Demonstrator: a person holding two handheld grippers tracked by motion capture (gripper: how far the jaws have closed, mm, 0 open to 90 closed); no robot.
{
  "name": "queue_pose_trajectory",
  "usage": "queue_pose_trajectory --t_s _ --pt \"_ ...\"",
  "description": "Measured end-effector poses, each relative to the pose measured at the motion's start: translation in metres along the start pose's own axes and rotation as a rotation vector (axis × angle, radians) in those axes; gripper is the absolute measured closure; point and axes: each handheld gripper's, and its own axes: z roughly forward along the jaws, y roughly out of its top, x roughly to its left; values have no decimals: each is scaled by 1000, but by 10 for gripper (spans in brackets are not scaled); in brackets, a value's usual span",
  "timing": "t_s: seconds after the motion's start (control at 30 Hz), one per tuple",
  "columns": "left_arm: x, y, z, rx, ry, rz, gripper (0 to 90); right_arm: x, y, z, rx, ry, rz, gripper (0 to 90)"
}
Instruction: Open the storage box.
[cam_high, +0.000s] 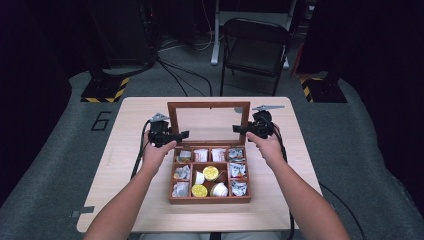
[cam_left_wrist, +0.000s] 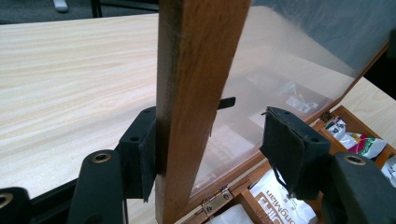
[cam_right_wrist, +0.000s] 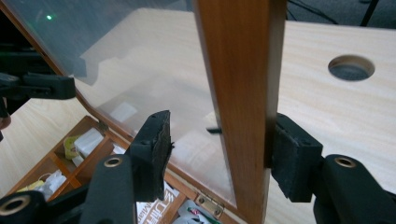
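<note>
A wooden compartment box (cam_high: 210, 200) sits mid-table with its glass-paned lid (cam_high: 208, 105) standing upright. My left gripper (cam_high: 176, 134) straddles the lid's left frame rail (cam_left_wrist: 196, 93). In the left gripper view, one pad (cam_left_wrist: 145, 149) touches the wood while the other pad (cam_left_wrist: 287, 149) stands clear of it on the glass side, so this gripper (cam_left_wrist: 215, 149) is open. My right gripper (cam_high: 243, 129) straddles the right rail (cam_right_wrist: 243, 93). One of its pads (cam_right_wrist: 292, 158) rests against the wood and the other (cam_right_wrist: 154, 144) is apart, so that gripper (cam_right_wrist: 222, 151) is open too.
The box's compartments hold sachets (cam_high: 238, 170), packets (cam_high: 201, 155) and yellow-lidded pods (cam_high: 210, 173). A brass hinge (cam_left_wrist: 215, 201) joins lid and box. The table (cam_high: 140, 115) has a round hole (cam_right_wrist: 351, 67) behind the lid. A folding chair (cam_high: 255, 45) stands beyond the far edge.
</note>
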Motion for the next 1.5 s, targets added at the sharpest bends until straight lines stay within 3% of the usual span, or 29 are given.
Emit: queue_pose_trajectory --t_s 0.13,0.2,0.57,0.93,1.23,1.27,1.5 --pt "2 -6 1 -17 -11 -26 391 -1 -10 6 18 -11 6 425" --pt "2 -7 3 2 -7 -15 391 -1 -13 8 19 -16 5 424" --pt "3 -9 6 -1 4 -15 391 -5 -26 15 37 -24 21 440" --pt "6 -12 9 18 6 -20 401 -9 -27 18 27 -30 24 462" --pt "5 -12 14 9 34 -43 404 -10 -26 20 33 -45 7 486" --pt "4 -12 16 -9 35 -53 406 -10 -26 21 33 -46 7 487" --pt "6 -11 20 7 53 -50 408 -11 -25 24 39 -70 -5 505"
